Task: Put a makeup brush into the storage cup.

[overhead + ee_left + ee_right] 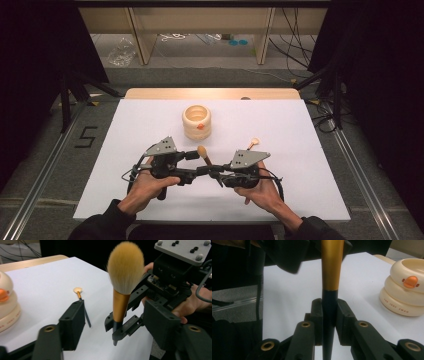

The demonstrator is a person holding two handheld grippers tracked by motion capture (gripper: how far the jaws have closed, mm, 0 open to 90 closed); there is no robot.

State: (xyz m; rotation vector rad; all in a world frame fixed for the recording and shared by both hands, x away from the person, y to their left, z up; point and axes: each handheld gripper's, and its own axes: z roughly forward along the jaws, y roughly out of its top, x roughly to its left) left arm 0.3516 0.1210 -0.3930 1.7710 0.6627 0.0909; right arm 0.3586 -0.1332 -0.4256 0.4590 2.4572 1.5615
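— So, where does the handover stand?

— Mostly done, I'd judge. The right gripper (329,322) has its jaws pressed tight on the dark lower handle of the makeup brush (125,272), and the left gripper (110,322) stands open, its jaws spread well clear on either side of the brush and touching nothing.

— And the brush itself?

— Held above the white counter (280,125) between the two hands, in front of the cream stacked-ring holder (196,121). Its long axis runs nearly upright, slightly tilted: orange bristles at the top, dark handle end pointing down.

— What's left?

— Probably carrying it to the holder and setting it in; nothing of the brush is in the holder yet. A second, smaller brush (253,144) lies flat on the counter off to the right, untouched, so that one likely remains too.
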